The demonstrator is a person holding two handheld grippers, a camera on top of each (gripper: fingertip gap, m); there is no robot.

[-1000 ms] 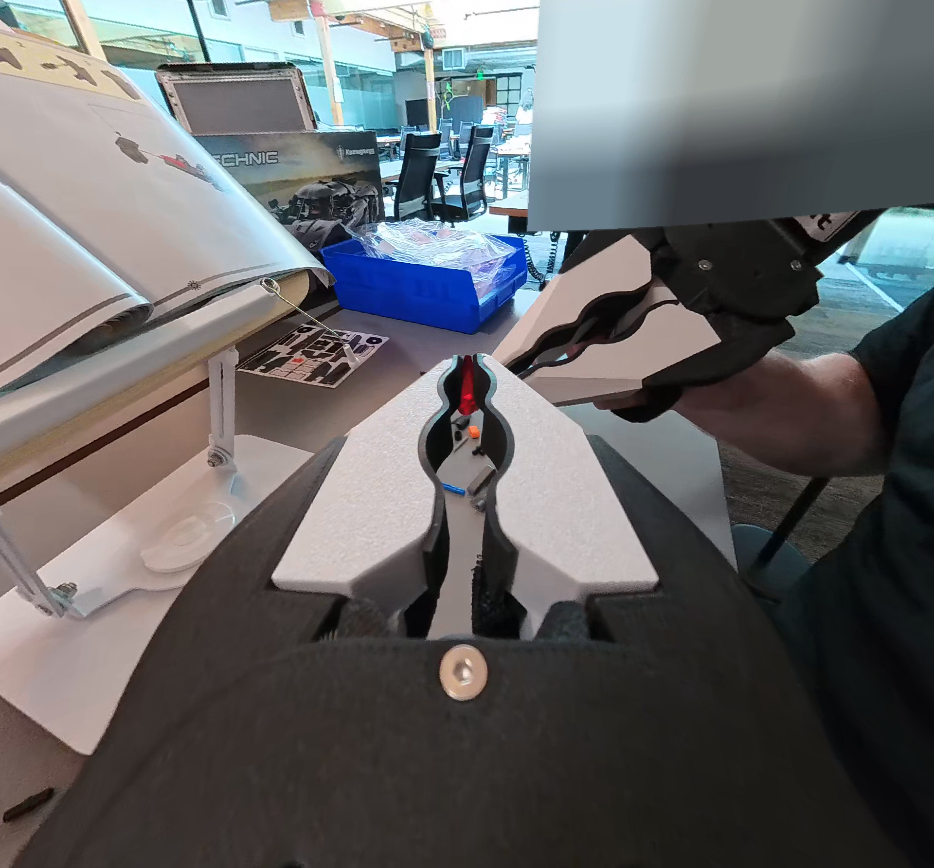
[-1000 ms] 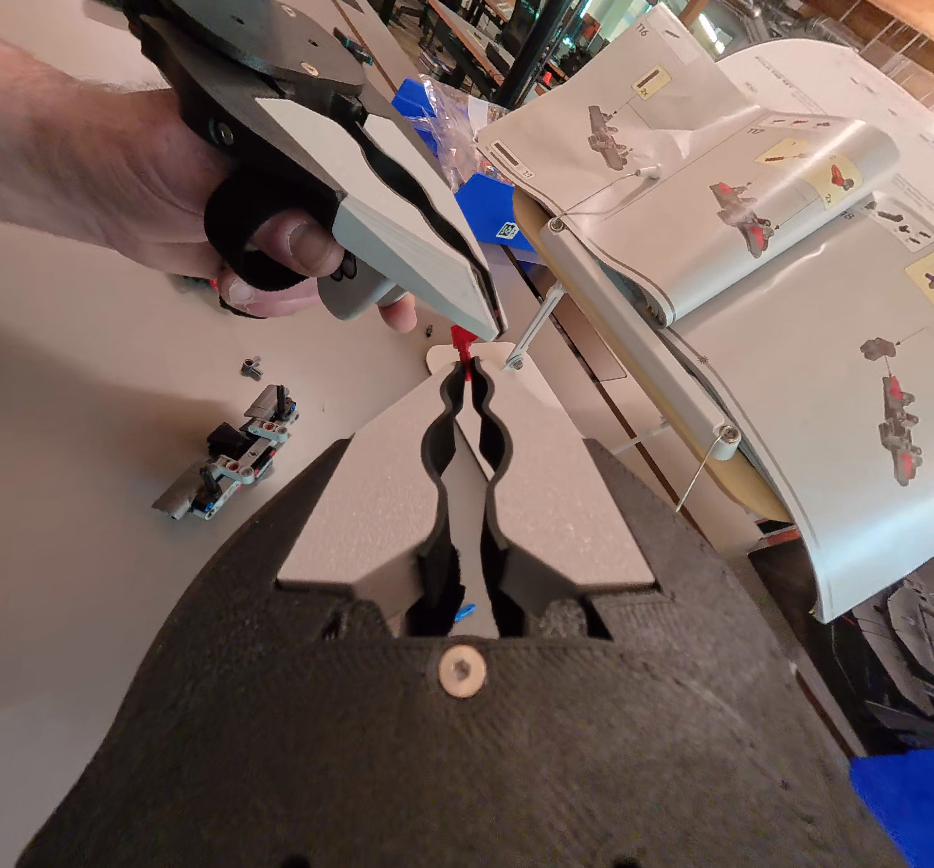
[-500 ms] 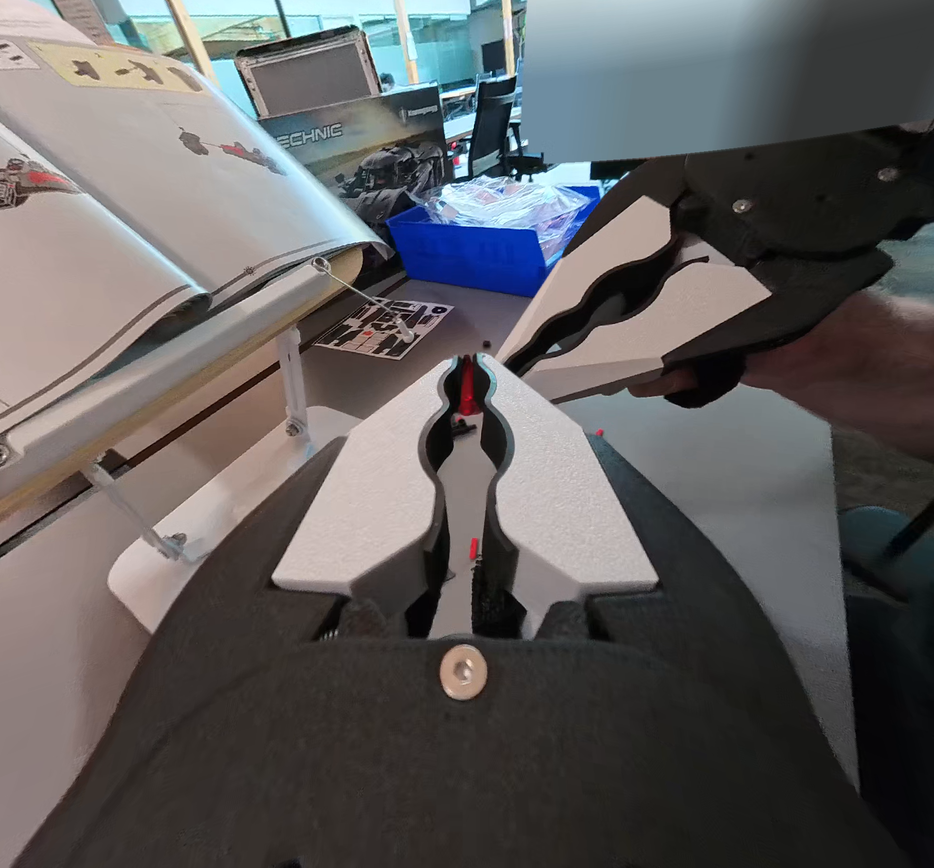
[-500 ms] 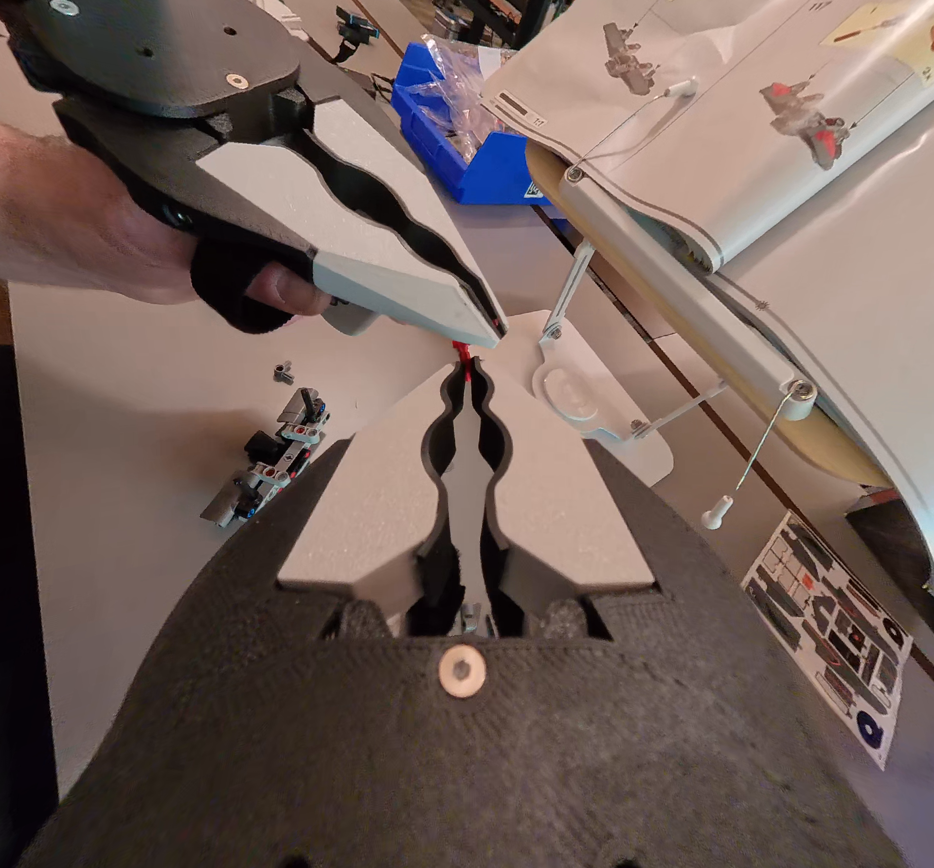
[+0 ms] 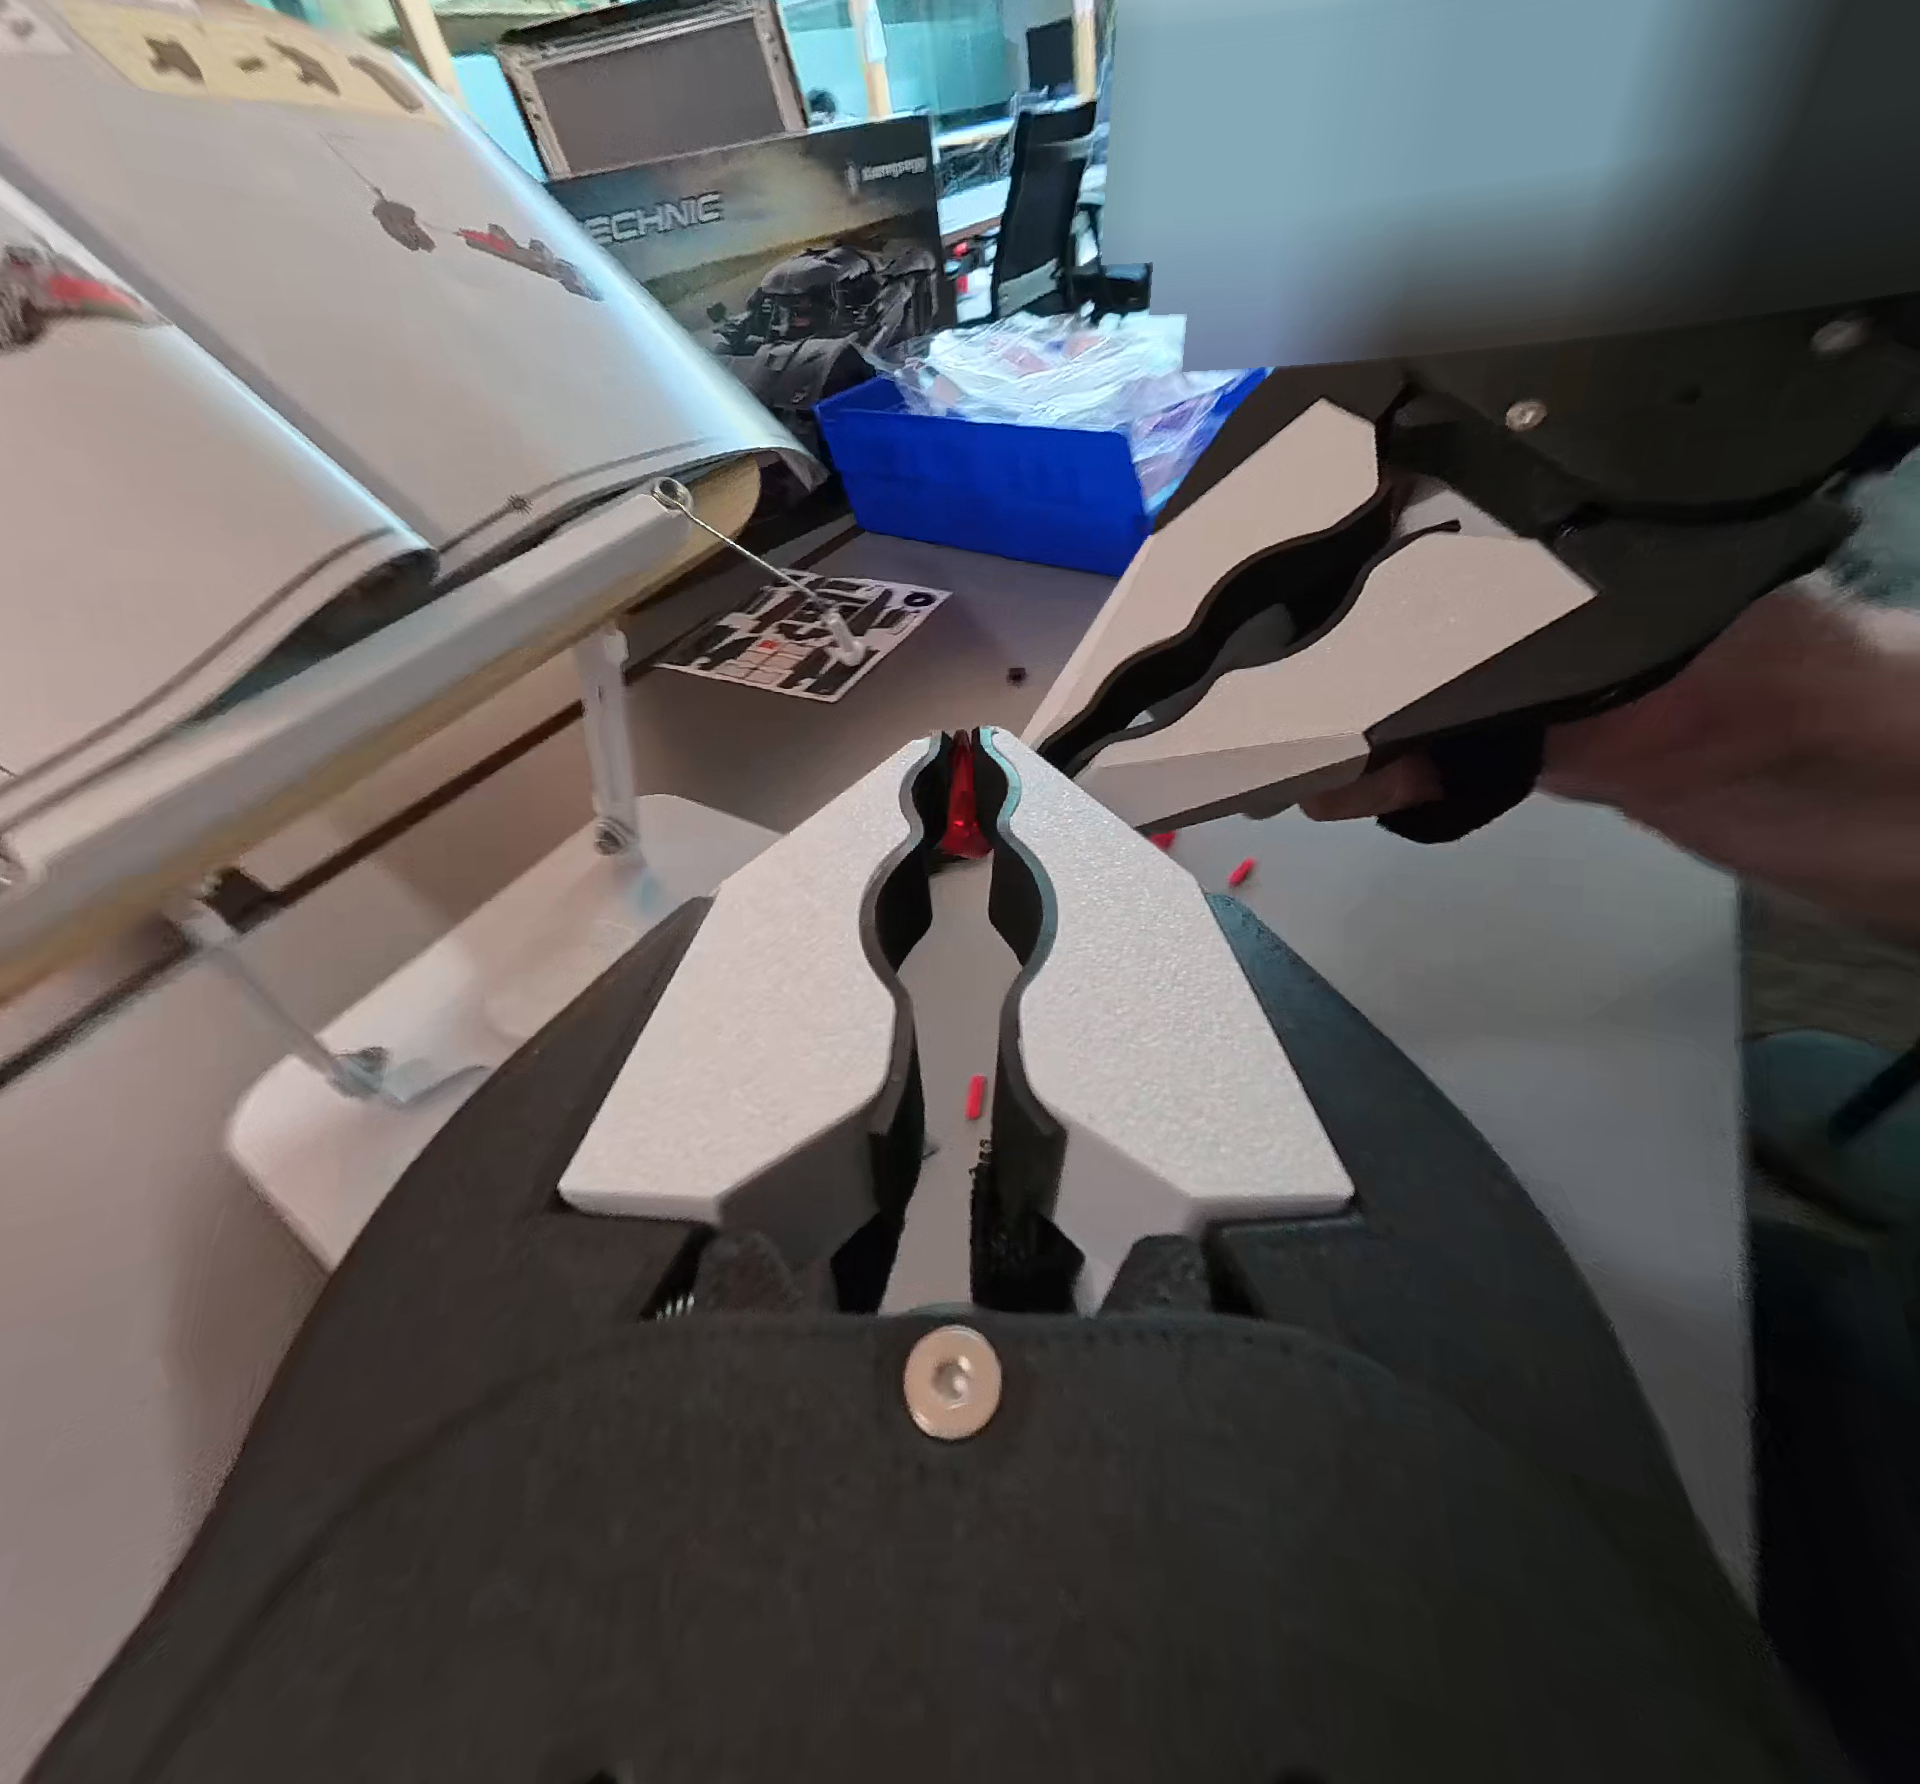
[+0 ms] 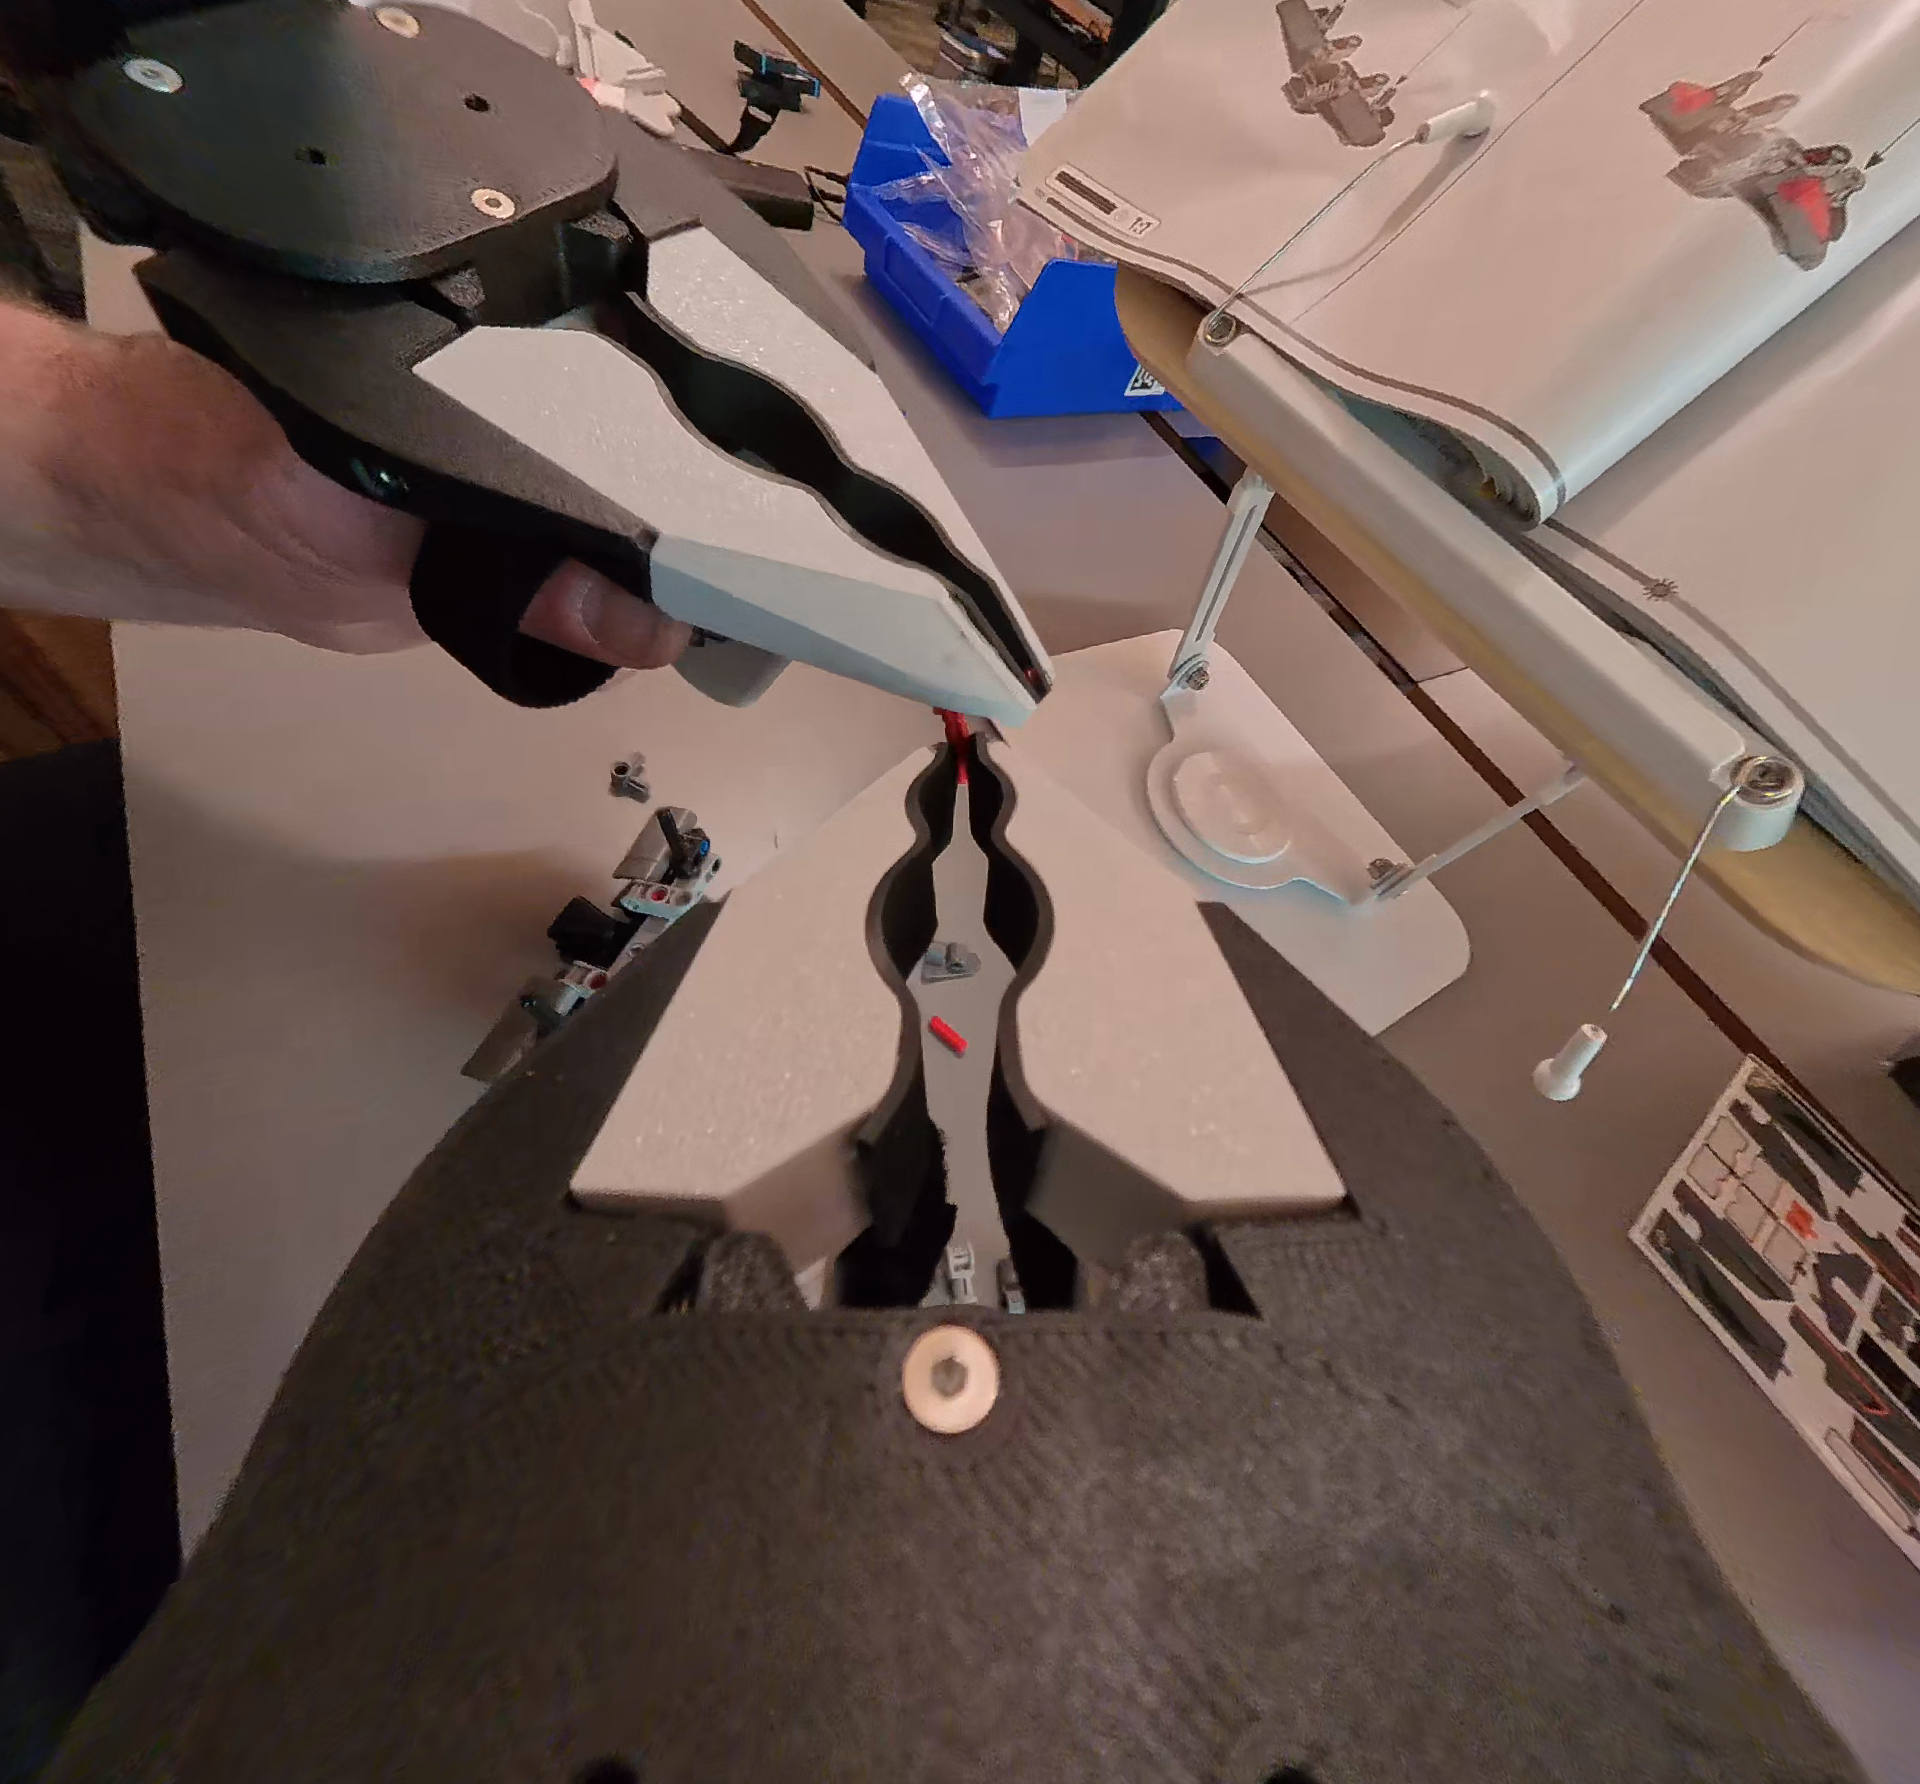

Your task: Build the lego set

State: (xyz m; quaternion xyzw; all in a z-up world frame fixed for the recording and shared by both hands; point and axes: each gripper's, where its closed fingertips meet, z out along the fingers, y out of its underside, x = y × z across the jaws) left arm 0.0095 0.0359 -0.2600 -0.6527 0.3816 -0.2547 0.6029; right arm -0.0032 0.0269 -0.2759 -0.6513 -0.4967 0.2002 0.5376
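Observation:
My left gripper (image 5: 961, 742) is shut on a red lego piece (image 5: 961, 799), pinched at the fingertips above the table. My right gripper (image 6: 961, 755) is shut on a thin red piece (image 6: 954, 747). The two grippers meet tip to tip: the right gripper (image 5: 1049, 758) comes in from the right in the left wrist view, and the left gripper (image 6: 1023, 695) from the upper left in the right wrist view. The red pieces touch or nearly touch; I cannot tell if they are joined. A partly built grey and black lego assembly (image 6: 623, 913) lies on the table, left of the right gripper.
An open instruction booklet (image 6: 1558, 176) rests on a white stand (image 6: 1299, 861). Behind it are a blue bin (image 5: 987, 477) of plastic bags and the set's box (image 5: 779, 248). A sticker sheet (image 5: 805, 633) lies flat. Loose red pins (image 6: 948, 1033) and a grey piece (image 6: 951, 960) lie under the grippers.
Both grippers have swung and shifted together over the table, tips staying close. Each keeps its grip on its red piece. The assembly now lies nearer the right gripper.

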